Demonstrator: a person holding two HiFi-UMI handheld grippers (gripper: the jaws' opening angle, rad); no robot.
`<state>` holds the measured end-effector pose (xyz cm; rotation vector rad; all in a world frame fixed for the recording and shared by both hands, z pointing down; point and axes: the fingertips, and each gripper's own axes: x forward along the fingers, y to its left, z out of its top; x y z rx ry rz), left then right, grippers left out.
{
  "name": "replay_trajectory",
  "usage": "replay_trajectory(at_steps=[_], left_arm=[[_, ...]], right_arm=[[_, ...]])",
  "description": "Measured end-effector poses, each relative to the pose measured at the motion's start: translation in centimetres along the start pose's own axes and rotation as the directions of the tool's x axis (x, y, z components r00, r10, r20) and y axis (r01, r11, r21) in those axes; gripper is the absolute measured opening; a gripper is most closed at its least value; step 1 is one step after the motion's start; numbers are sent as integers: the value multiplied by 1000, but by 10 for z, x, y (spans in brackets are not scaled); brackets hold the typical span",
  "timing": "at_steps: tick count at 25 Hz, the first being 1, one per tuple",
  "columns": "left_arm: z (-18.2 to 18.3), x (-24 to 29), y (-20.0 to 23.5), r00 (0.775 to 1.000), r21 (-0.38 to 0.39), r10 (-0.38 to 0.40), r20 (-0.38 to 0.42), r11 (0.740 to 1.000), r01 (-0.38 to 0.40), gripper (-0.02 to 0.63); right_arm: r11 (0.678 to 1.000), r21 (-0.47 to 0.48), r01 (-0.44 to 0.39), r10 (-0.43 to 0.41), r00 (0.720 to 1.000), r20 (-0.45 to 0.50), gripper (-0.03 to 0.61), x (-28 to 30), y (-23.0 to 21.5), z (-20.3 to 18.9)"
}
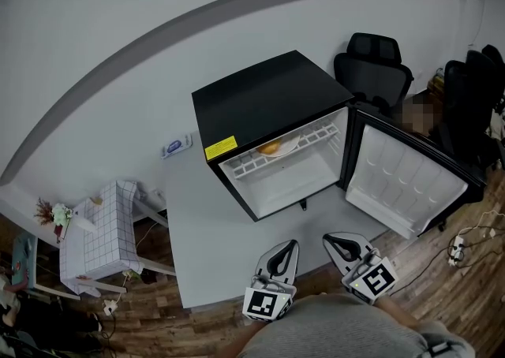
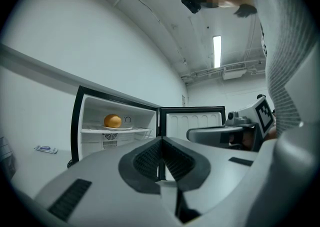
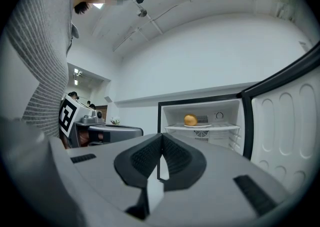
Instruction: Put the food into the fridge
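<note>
**Food on plate inside open fridge, both grippers closed and well short of it**

The food (image 3: 190, 119) is one round orange-yellow item with smooth matte skin. Bun or fruit, cannot tell which. It sits on a shallow white plate (image 1: 290, 146), which rests on the white wire shelf (image 1: 252, 161) in the upper part of the fridge (image 1: 264, 96). The fridge is a small black box with a white interior, at the centre of the head view. Its door (image 1: 406, 179) is swung wide toward the right of the frame, with the white moulded lining showing.

Both grippers are at the bottom centre of the head view, well apart from the fridge and the food, and both point toward the open compartment. The left gripper (image 1: 290, 246) has its jaws pressed together with nothing pinched. The right gripper (image 1: 331, 238) is just beside it. Its jaw tips also meet, and it is not pinching anything. In the left gripper view the food appears far beyond the jaw tips, up and to the left of them. In the right gripper view it appears far beyond the tips, up and to the right.

The fridge stands on a pale grey platform (image 1: 197, 222). A small blue-and-white object (image 1: 175, 146) lies on the platform just left of the fridge. A small table with a checked cloth (image 1: 106, 226) is at lower left. Black office chairs (image 1: 372, 65) are at upper right.
</note>
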<state>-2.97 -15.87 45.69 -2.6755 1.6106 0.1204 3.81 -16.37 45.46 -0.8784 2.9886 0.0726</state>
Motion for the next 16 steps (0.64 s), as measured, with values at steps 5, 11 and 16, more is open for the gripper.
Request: replay_trajectory(at_steps=[5,11,16], left_arm=[[-2,-1,0,1000,-1,5,-7,1000,-5,11],[-2,0,0,1000,2,7,-8,1000,-7,11],[-4,0,0,1000,4,7,-14,1000,-7,11]], right_arm=[[1000,11,15,-14,999,-31,11,-2,-2,-3],[1000,7,9,-9,1000,2,11,-2,-4,1],[1000,12,23,-23,1000,10,11,-4,-7,3]])
